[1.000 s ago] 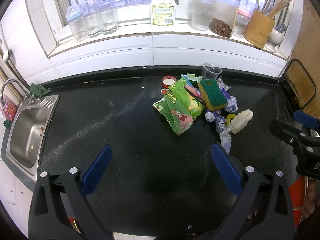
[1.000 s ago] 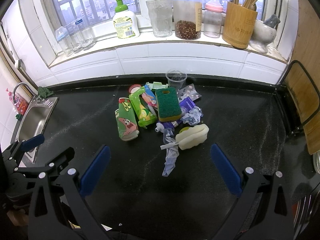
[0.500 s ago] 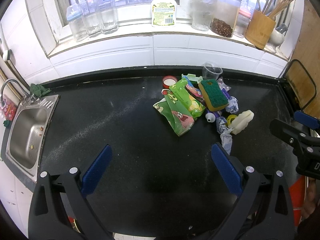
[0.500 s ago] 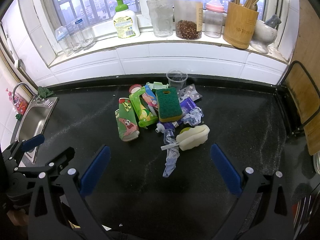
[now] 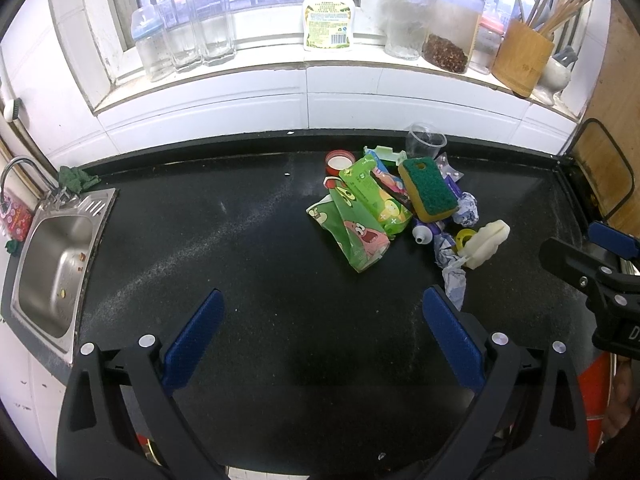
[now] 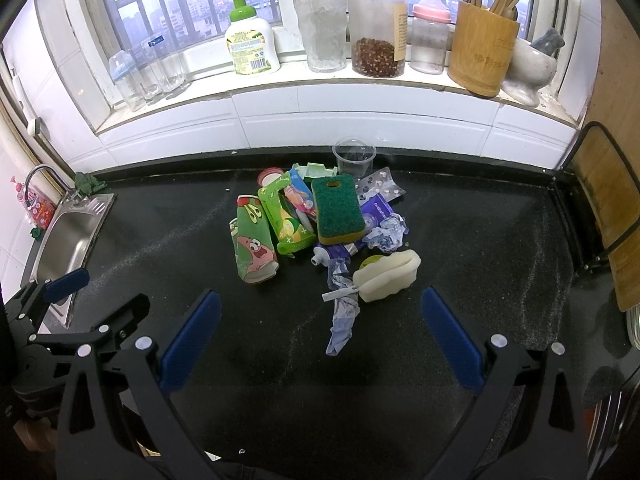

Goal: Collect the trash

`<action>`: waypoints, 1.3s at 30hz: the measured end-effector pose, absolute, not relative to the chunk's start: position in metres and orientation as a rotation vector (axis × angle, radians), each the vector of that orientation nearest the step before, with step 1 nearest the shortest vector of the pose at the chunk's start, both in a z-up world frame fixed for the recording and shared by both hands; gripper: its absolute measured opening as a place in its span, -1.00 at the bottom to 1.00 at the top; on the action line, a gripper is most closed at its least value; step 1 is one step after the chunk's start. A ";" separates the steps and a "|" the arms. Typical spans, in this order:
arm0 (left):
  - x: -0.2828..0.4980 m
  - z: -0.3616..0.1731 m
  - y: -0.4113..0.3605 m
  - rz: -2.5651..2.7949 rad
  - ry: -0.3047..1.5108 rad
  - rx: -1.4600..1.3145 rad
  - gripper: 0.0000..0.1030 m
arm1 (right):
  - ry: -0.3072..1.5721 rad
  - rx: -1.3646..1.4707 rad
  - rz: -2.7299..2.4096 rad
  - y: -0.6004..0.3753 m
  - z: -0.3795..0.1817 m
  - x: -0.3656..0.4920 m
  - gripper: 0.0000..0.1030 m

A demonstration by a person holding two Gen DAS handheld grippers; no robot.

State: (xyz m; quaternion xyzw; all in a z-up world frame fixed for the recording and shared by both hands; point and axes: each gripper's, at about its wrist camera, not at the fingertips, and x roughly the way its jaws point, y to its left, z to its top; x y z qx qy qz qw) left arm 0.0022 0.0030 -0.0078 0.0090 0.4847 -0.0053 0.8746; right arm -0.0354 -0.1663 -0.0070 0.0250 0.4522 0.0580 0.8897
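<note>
On the black countertop (image 6: 500,248), toward the far side and a little right of centre, the trash lies in one loose heap well ahead of both grippers. The left gripper (image 5: 320,336) and the right gripper (image 6: 318,338) each hover over bare counter with their blue-padded fingers spread wide and nothing between them. Nearest the right gripper is a crumpled bluish wrapper (image 6: 342,320), soft and nearly weightless, best pinched at its near tail; touching it is a white foam piece (image 6: 388,276), light and squashy, which should take a squeeze across its narrow width. The green-and-yellow scouring sponge (image 6: 338,210) rests on top of the heap, springy and easy to grip by its long sides. To its left the green snack pouch printed with a pink cartoon starfish (image 6: 254,248) and a second lime-green pouch (image 6: 286,220) look slick and floppy, so a crimped edge seems the safer hold. A foil blister pack (image 6: 380,190) and a purple packet (image 6: 378,212), whose small white lettering I cannot read surely, lie flat and may slide under a fingertip. The clear plastic cup (image 6: 354,158) at the far edge is thin and could crack or skate away. On the windowsill the green-capped pump bottle (image 6: 250,38) carries a label with a barcode, its text too small to read.
</note>
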 end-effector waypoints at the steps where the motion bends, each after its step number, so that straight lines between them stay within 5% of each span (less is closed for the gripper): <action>1: 0.002 -0.009 0.004 -0.011 1.013 0.019 0.87 | 0.939 0.052 0.120 -0.166 -0.007 -0.036 0.89; 22: 0.037 -0.032 -0.008 -0.026 1.084 0.007 0.87 | 0.992 0.068 0.136 -0.177 -0.028 -0.001 0.89; 30: 0.096 -0.088 -0.013 -0.032 1.114 -0.031 0.87 | 1.024 0.065 0.191 -0.183 -0.073 0.068 0.89; 39: 0.160 -0.162 -0.012 -0.023 1.194 -0.090 0.86 | 1.148 -0.010 0.239 -0.166 -0.143 0.157 0.65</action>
